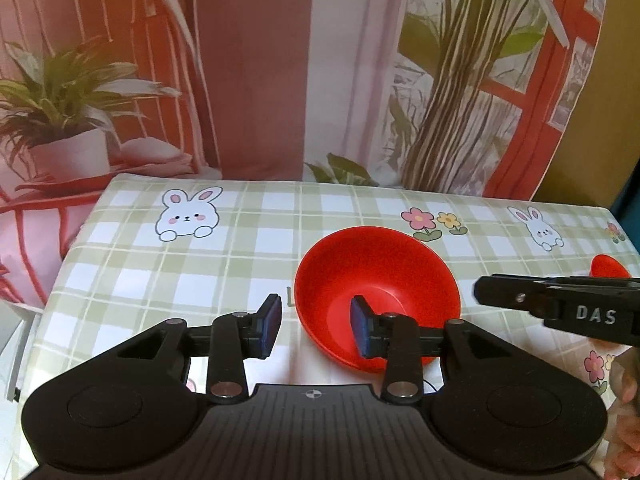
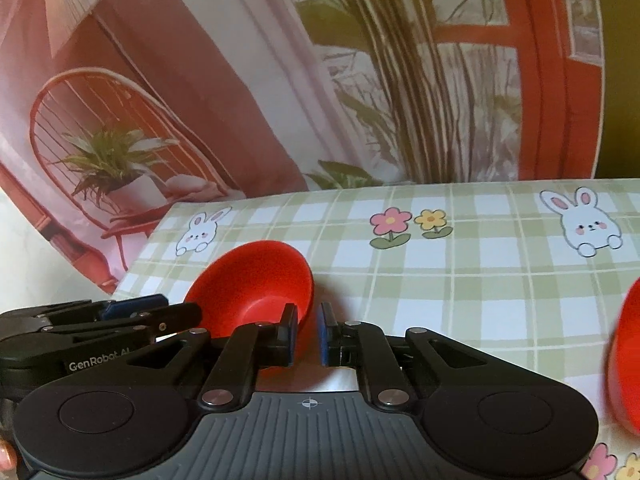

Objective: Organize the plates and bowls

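A red bowl stands upright on the checked tablecloth; in the right wrist view the same red bowl lies left of centre. My left gripper is open and straddles its near-left rim. One pad is inside the bowl and the other is outside, and neither presses on the rim. My right gripper is nearly closed, with only a narrow slit between its pads and nothing visibly pinched. It sits at the bowl's right edge, where the right gripper ends just short of the rim. A second red bowl is cut off at the right.
The table wears a green-and-white cloth with rabbits and flowers. A printed backdrop of a chair, a potted plant and a window hangs behind its far edge. The second bowl is near the table's right edge. A person's hand shows at the right border.
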